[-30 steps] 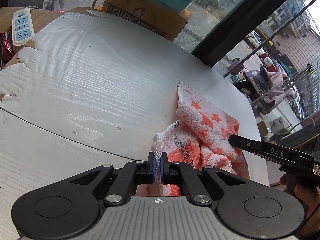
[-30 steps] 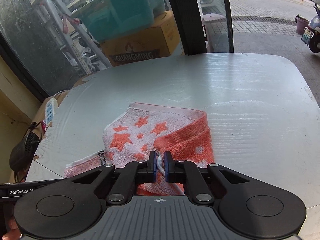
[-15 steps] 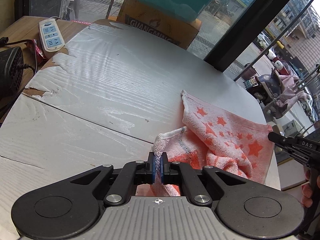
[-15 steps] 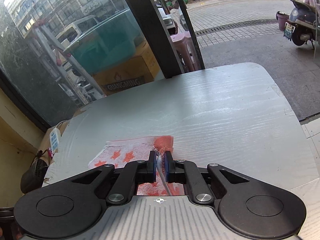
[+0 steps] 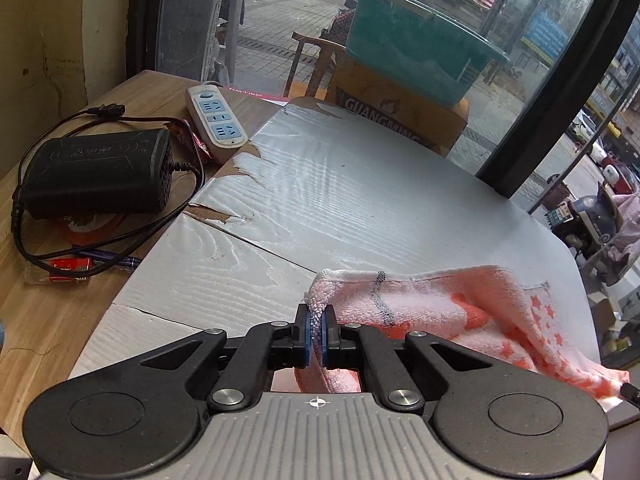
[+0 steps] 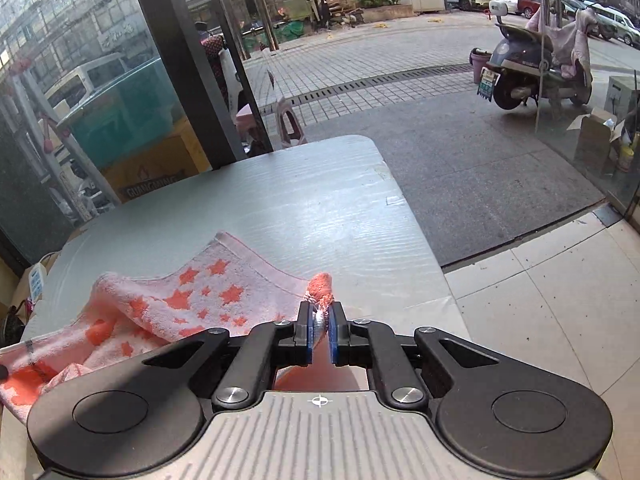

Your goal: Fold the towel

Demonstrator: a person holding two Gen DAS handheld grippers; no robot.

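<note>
Left hand-held gripper (image 5: 316,330) clamped narrow on a pale pink corner of the towel (image 5: 460,308), blue pads (image 5: 306,332) pressing the terry from both sides. Right hand-held gripper (image 6: 320,330) pinched on another corner, an orange tuft poking up just past the fingertips. Towel (image 6: 200,300) strung between the two, sagging in the middle, star-patterned face showing ahead and to the left of the right hand-held gripper; whether the low part touches the counter (image 5: 360,208) cannot be told. White wood-grain counter (image 6: 320,216) spreading out ahead of both. Off to the left of the left hand-held gripper, a black power adapter (image 5: 96,172) with looping cable, and beyond it a white power strip (image 5: 216,122). Farther ahead, a cardboard box (image 5: 400,108) carrying a teal tub (image 5: 416,56). Outside the glass, ahead and right of the right hand-held gripper, a parked scooter (image 6: 536,68).
</note>
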